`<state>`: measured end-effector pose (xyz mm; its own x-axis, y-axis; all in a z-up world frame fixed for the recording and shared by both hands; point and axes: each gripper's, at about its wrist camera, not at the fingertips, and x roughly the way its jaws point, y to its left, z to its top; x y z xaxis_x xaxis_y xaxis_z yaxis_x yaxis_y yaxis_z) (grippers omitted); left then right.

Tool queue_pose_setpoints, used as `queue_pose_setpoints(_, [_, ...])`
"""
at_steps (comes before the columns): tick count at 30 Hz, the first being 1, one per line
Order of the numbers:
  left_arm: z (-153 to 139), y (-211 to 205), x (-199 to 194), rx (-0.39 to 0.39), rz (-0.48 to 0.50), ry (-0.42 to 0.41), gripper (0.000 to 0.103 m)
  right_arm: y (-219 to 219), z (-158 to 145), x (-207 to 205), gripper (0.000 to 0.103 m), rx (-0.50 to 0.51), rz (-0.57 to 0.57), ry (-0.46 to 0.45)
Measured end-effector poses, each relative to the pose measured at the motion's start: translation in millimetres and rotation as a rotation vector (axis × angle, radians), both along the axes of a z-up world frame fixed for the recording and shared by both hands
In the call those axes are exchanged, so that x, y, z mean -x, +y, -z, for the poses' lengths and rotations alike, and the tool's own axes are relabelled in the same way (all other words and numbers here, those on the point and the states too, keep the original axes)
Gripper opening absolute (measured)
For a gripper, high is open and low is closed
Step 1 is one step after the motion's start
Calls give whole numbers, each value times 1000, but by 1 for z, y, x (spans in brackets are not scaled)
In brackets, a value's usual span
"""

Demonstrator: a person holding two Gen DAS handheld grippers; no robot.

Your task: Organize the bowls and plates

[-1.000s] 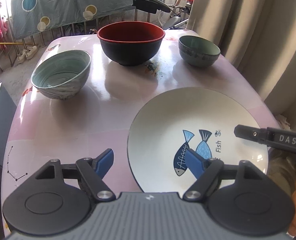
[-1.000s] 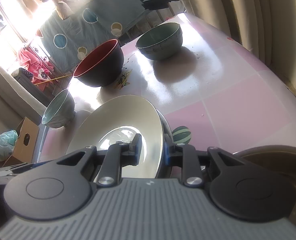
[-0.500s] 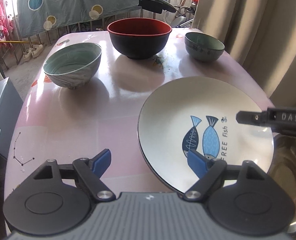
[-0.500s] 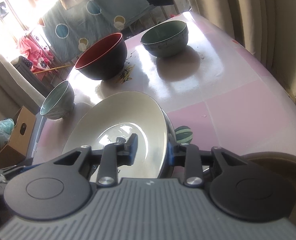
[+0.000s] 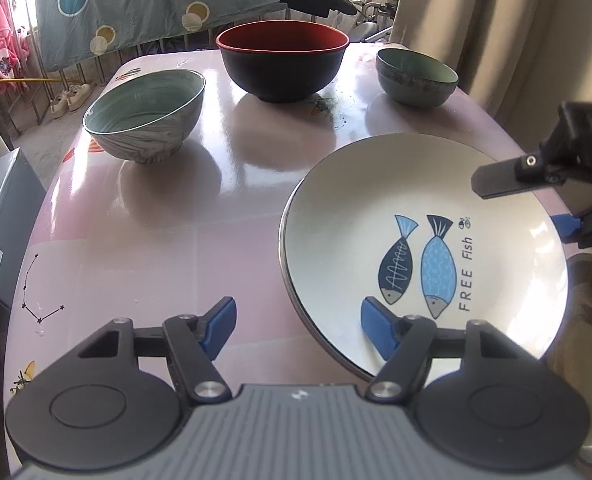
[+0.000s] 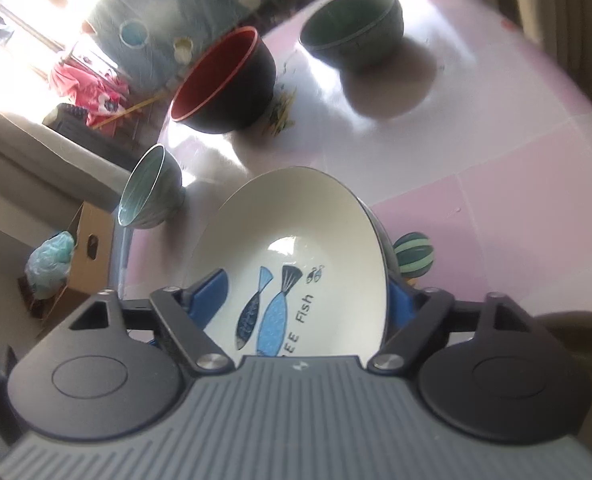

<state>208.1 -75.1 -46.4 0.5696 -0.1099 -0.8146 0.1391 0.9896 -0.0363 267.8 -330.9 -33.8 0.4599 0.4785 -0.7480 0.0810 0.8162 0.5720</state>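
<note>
A white plate with two blue fish (image 5: 424, 248) lies at the near right of the pink table (image 5: 167, 240). My left gripper (image 5: 296, 326) is open; its right finger hangs over the plate's near rim, its left over bare table. My right gripper (image 6: 308, 296) is open around the plate's (image 6: 296, 248) right edge, one finger over its face, the other beyond the rim; it also shows in the left wrist view (image 5: 536, 200). Three bowls stand beyond: a marbled green one (image 5: 143, 120), a black one with red inside (image 5: 281, 62), a small green one (image 5: 416, 76).
A metal bowl (image 5: 588, 320) sits at the table's near right edge beside the plate. A curtain (image 5: 516, 32) hangs at the right. A watermelon print (image 6: 414, 254) marks the table behind the plate. A cardboard box (image 6: 83, 256) stands on the floor at the left.
The right gripper's jaws have opened wide and the plate's rim is no longer pinched. The left gripper has pulled back a little and stays open.
</note>
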Motion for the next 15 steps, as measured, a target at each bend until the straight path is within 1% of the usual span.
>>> queue_pose_setpoints(3, [1, 0, -1, 5, -3, 3, 70, -1, -1, -13, 86, -15, -39, 64])
queue_pose_setpoints(9, [1, -1, -1, -1, 1, 3, 70, -11, 1, -40, 86, -71, -130, 207])
queue_pose_setpoints(15, [1, 1, -3, -8, -10, 7, 69, -13, 4, -66, 86, -96, -239, 344])
